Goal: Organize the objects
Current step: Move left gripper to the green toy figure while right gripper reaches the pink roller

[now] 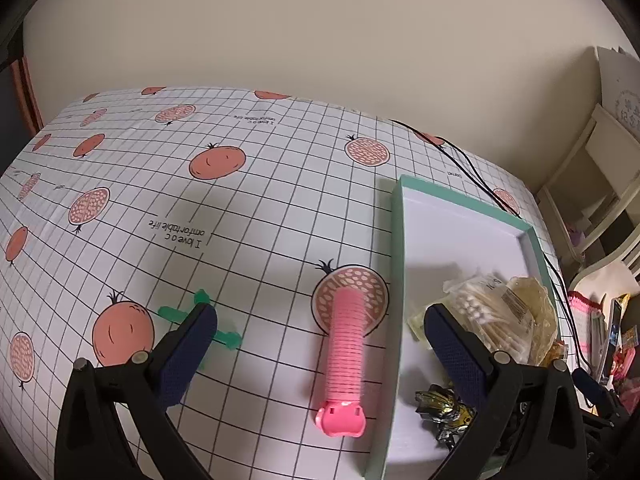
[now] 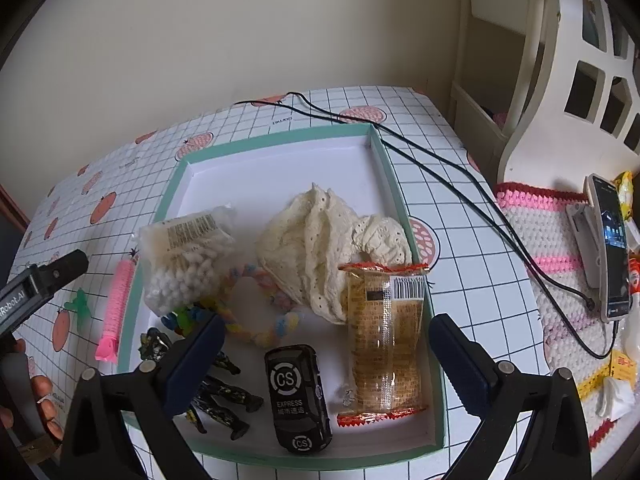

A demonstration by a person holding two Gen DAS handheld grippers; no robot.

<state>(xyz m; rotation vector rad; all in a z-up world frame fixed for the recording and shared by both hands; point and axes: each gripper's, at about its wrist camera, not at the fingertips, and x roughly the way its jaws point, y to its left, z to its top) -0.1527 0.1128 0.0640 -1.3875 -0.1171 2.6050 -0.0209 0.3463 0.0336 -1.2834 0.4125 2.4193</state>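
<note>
Currently I hold the left gripper [image 1: 320,332] spread wide, straddling the pink roller [image 1: 346,356] on the cloth [image 1: 240,208], just beside the tray [image 1: 396,264], presumably lined up to lift it in. The green clip [image 1: 176,314] lies near its left finger, also outside. My right gripper [image 2: 326,336] hangs open and empty over the tray's contents: swabs [image 2: 188,256], biscuits [image 2: 384,336], toy car [image 2: 298,396].

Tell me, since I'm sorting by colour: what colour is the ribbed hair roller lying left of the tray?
Pink: the ribbed plastic hair roller, clearest in the left wrist view.
</note>
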